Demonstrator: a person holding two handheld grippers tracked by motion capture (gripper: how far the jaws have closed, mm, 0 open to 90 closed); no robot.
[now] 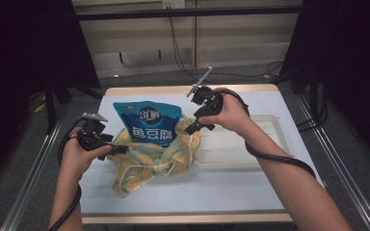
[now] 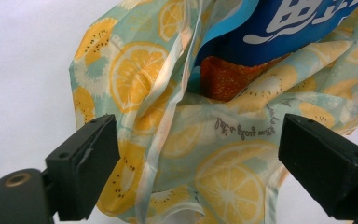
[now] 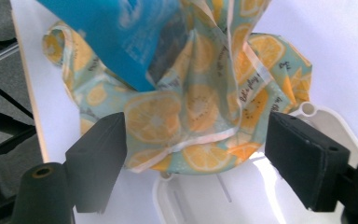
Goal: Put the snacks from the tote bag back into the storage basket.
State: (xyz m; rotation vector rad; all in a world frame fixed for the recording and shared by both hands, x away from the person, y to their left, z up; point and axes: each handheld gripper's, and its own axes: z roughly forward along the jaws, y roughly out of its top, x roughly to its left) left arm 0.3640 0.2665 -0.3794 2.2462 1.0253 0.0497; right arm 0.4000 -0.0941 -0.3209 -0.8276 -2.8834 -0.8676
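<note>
A blue snack pouch [image 1: 147, 122] stands upright inside a crumpled lemon-print cloth bag [image 1: 149, 161] on the white table. My left gripper [image 1: 120, 149] sits at the bag's left side. In the left gripper view its jaws [image 2: 193, 163] stand wide apart with the bag's fabric [image 2: 223, 168] ahead of them and neither pad pressing on it. The pouch [image 2: 270, 32] and an orange packet [image 2: 223, 77] show in the bag's mouth. My right gripper [image 1: 192, 129] hangs open above the bag's right edge. Its jaws [image 3: 200, 158] frame the bag [image 3: 191, 107] and pouch [image 3: 116, 32] without touching them.
A shallow white tray [image 1: 250, 139] lies right of the bag, its corner under the right gripper [image 3: 223, 196]. The table's metal rails run along both sides. Cables trail from both grippers along the forearms.
</note>
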